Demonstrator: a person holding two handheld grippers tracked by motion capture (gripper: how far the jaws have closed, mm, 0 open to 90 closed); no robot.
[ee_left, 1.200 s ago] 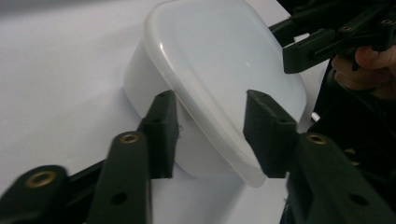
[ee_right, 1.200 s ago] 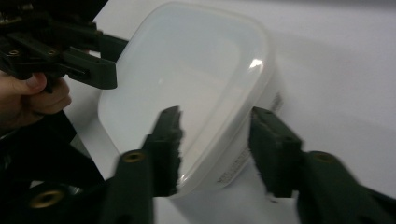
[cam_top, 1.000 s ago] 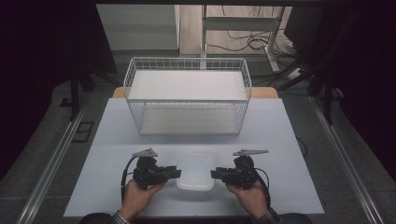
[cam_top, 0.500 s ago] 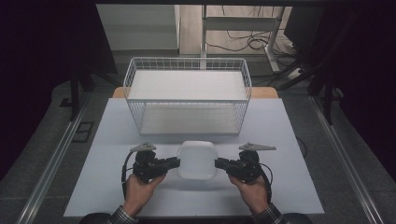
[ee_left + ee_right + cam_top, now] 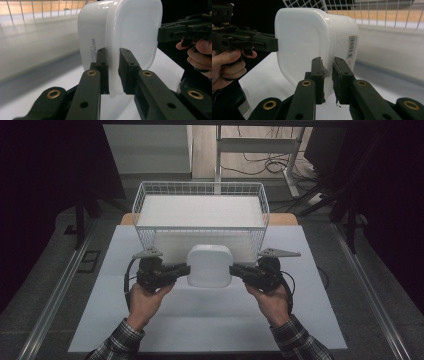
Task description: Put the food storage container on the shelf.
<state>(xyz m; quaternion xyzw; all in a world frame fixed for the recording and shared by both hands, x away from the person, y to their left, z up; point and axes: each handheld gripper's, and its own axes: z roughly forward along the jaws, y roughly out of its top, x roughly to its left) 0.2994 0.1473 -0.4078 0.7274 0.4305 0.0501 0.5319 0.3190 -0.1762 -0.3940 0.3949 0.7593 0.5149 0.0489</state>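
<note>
A white plastic container [image 5: 209, 266] with rounded corners hangs above the table, just in front of the wire basket [image 5: 200, 183]. My left gripper [image 5: 186, 269] is shut on its left rim and my right gripper [image 5: 233, 269] on its right rim. Both pairs of jaws have just been closing on that rim. In the left gripper view the gripper [image 5: 113, 53] pinches the thin edge of the container [image 5: 130, 32], which bears small print on its side. In the right gripper view the gripper [image 5: 327, 62] clamps the opposite edge of the container [image 5: 302, 40], beside a barcode label.
The white wire basket stands at the back of the white table sheet [image 5: 200, 330], with a white liner inside. Dark floor and metal rails [image 5: 55, 290] flank the table. Cables and a desk frame [image 5: 250, 145] lie beyond it.
Both hands have risen and moved toward the basket, lifting the container off the table. It now hangs in front of the basket's near wall.
</note>
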